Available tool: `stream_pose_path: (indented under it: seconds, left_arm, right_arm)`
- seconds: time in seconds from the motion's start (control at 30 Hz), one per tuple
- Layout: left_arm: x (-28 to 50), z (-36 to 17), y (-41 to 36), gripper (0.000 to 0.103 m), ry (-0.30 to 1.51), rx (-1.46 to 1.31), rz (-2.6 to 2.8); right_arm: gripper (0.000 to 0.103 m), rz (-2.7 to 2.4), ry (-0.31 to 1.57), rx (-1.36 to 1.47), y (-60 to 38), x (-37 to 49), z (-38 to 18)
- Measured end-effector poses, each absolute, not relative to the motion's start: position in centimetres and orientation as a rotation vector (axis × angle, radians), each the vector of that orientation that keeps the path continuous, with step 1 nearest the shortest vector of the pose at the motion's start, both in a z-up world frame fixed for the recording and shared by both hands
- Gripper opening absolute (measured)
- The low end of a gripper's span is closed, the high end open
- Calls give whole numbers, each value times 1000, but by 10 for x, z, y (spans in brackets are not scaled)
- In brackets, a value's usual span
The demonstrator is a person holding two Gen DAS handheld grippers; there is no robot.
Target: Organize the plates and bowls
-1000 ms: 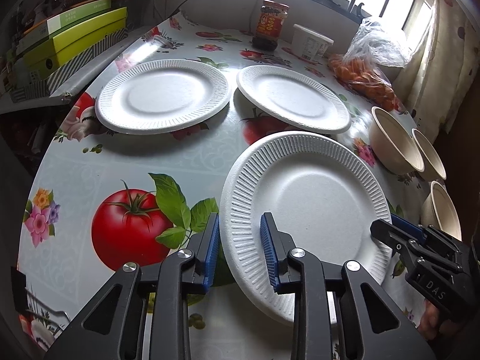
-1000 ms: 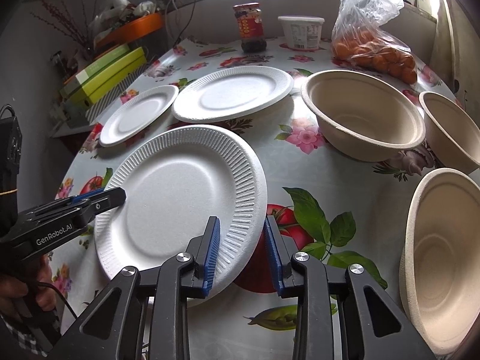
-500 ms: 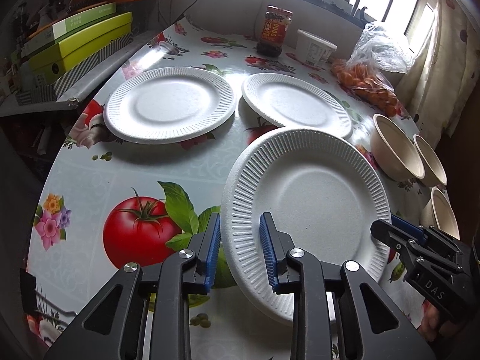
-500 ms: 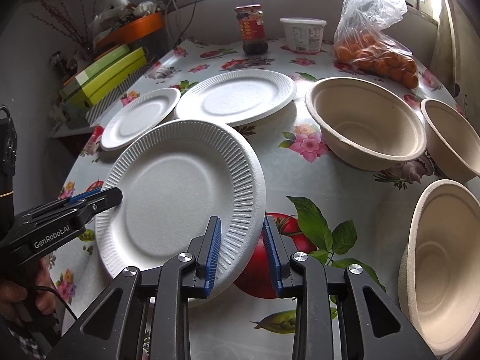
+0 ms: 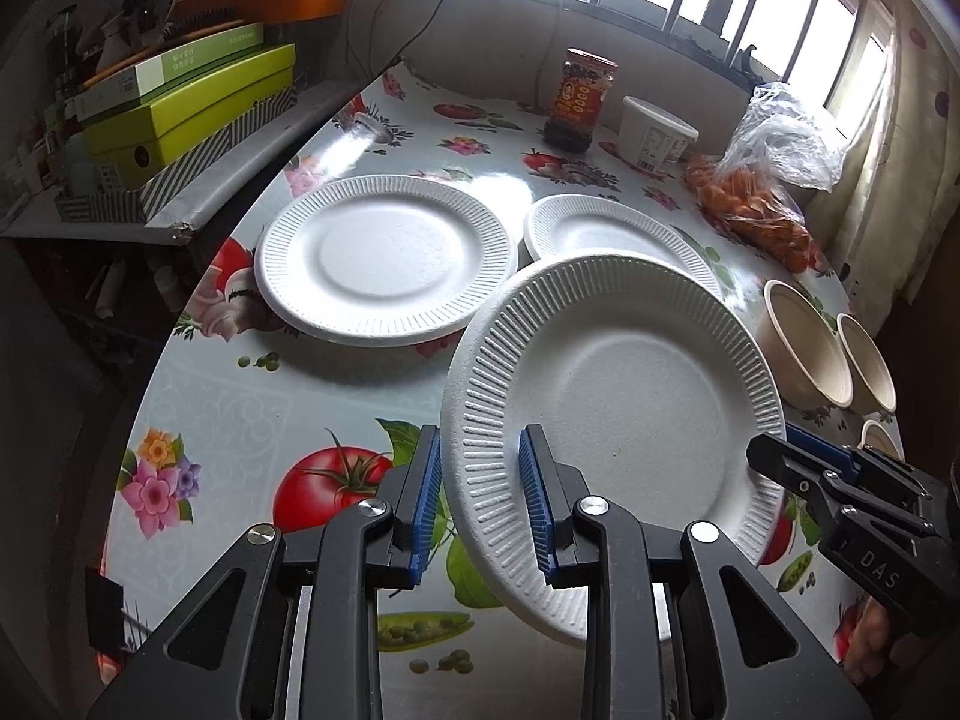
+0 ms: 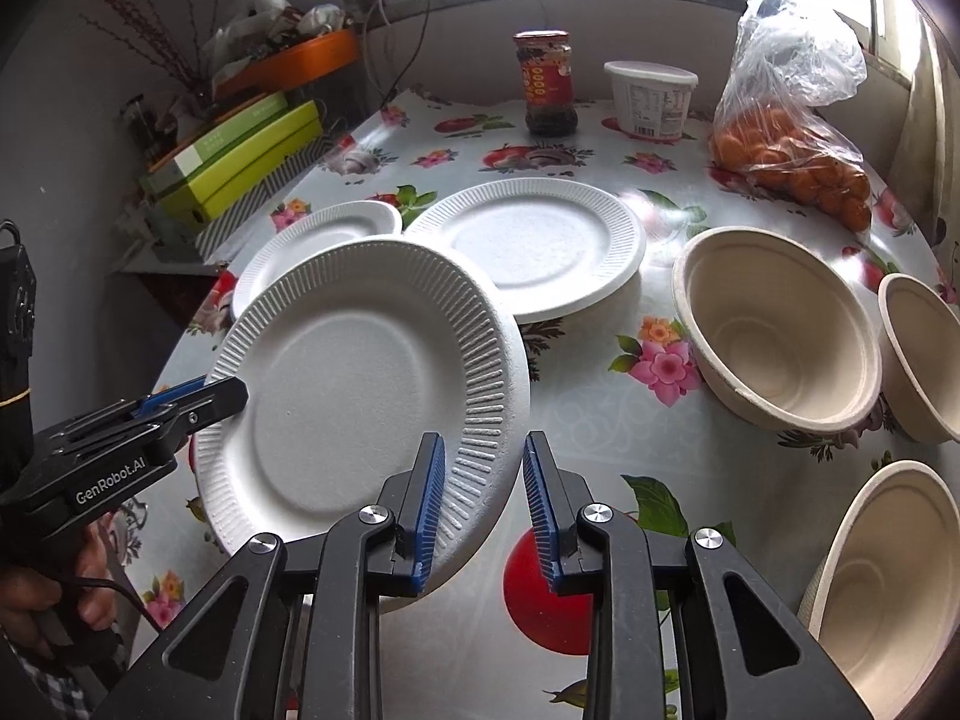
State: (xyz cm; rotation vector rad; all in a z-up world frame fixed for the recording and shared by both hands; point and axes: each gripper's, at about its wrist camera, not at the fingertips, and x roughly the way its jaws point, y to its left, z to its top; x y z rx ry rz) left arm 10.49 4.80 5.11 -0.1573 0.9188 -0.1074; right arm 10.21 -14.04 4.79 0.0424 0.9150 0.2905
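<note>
Left wrist view: left gripper (image 5: 480, 495) clamps the near rim of the raised, tilted foam plate (image 5: 618, 396); two plates (image 5: 384, 258) lie beyond on the table (image 5: 252, 414). Right wrist view: right gripper (image 6: 483, 501) grips the plate's opposite rim; bowls (image 6: 774, 342) sit to the right.

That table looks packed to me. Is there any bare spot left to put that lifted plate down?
Yes: the near-left tablecloth around the tomato print, in front of the left plate. A smaller gap lies between the middle plate and the big bowl. The back, by the jar, tub and orange bag, is crowded.
</note>
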Motion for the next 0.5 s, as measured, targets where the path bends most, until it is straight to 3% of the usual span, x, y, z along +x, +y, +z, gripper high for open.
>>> stream_pose_path:
  seconds: [0.5]
  left_arm:
    - [126, 87, 83, 28, 854, -145, -29]
  right_arm:
    - [26, 377, 908, 38, -103, 140, 76]
